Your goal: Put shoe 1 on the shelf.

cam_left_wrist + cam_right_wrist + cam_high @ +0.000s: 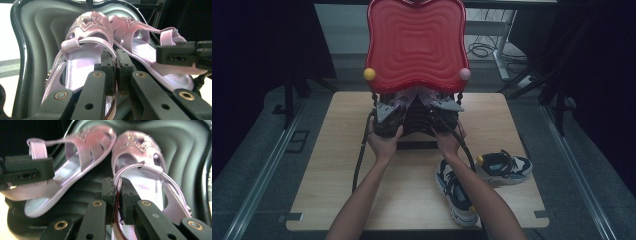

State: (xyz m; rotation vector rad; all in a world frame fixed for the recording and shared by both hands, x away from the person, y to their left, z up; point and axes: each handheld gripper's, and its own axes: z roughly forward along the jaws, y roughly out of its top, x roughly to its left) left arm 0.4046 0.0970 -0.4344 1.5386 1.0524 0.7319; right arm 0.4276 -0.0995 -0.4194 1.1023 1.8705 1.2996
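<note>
Two pale pink sandals lie side by side on a dark ridged tray [35, 50] beneath the red wavy tray [417, 42] of a shoe rack. My left gripper [116, 72] is shut on the side edge of one pink sandal [85, 62], near its thin strap. Beside it lies the second sandal [140, 45], with the right gripper [180, 53] at its heel end. In the right gripper view, my right gripper [116, 195] is shut on the edge of that pink sandal [140, 177]. In the high view, the left gripper [388, 114] and right gripper [443, 107] reach under the red tray.
The rack stands at the back middle of a wooden table [337, 165]. A yellow ball [369, 74] and a pink ball [465, 74] cap the red tray's front corners. Two sneakers [504, 167] [457, 192] lie on the table at the front right.
</note>
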